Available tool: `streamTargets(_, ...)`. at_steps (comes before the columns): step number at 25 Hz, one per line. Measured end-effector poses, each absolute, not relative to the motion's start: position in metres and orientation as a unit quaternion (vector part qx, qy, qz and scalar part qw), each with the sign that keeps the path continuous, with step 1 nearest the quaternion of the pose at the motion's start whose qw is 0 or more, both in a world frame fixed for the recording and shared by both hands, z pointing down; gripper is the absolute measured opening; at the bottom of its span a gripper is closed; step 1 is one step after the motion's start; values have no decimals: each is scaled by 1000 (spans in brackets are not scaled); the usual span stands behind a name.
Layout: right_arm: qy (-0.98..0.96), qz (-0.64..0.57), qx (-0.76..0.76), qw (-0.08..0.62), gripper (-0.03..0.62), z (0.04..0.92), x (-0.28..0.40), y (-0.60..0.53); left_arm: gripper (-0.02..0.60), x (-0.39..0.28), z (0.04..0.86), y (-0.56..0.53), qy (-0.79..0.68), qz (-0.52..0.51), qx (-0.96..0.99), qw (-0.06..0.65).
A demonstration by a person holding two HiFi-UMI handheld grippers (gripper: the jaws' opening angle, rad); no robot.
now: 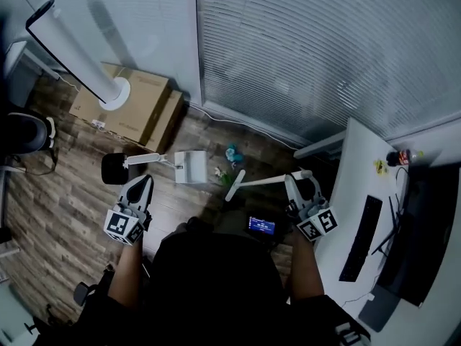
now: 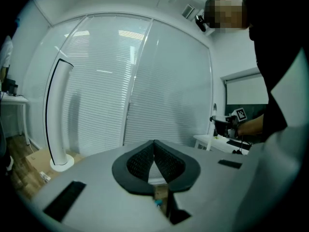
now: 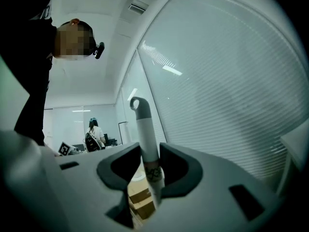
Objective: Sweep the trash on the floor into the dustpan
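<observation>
Right gripper point(image 1: 300, 183): clamped on white, grey-looped broom handle point(image 3: 143, 129). Left gripper point(image 2: 154, 148): jaws pressed together. White plastic dustpan point(image 1: 191, 166): on floor.

Dim room. Closed blinds point(image 1: 324, 49) span the far wall. Below them, wood-plank floor point(image 1: 57, 215); to their left, cardboard boxes point(image 1: 137, 103) and tower fan point(image 1: 72, 49); to their right, white surface point(image 1: 360, 164).

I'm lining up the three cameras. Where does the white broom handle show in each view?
Head view: broom handle lower centre, slanting up to the right gripper.
Left gripper view: a thin upright stick right of centre.
Right gripper view: dead centre, upright, clamped between the jaws.
Shared landmark: the window blinds, seen in all three views.
</observation>
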State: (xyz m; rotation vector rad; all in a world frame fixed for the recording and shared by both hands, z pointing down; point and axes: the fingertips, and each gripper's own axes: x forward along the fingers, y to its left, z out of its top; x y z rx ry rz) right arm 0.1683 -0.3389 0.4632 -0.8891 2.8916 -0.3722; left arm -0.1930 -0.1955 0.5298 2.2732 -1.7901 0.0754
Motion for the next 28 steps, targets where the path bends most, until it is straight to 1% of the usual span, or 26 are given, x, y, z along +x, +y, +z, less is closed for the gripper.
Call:
streamTargets(5,960,-131,-244,40,112,470,177,-379,-5,-191,527,-204,-636,61,759,122)
streamTargets(7,967,-130,-218,31,112,474,181,-389,11,-195,528,-206,-633,102,757,122)
streamTargets(10,976,-121,-181,14,112,482,190,-400,46,-199,537,-208,-606,196,762,114)
streamTargets(15,983,-122,-138,-11,112,498,205,-418,137,-214,568,-221,-514,362,770,108)
streamTargets(19,985,-114,-119,-42,112,513,224,-432,192,-230,590,-233,-444,445,770,112)
streamTargets(24,986,-121,-98,-61,112,528,237,-450,236,-248,637,-234,-328,531,770,131)
streamTargets(28,982,-124,-79,-116,113,544,246,-472,238,-257,659,-233,-266,560,772,137)
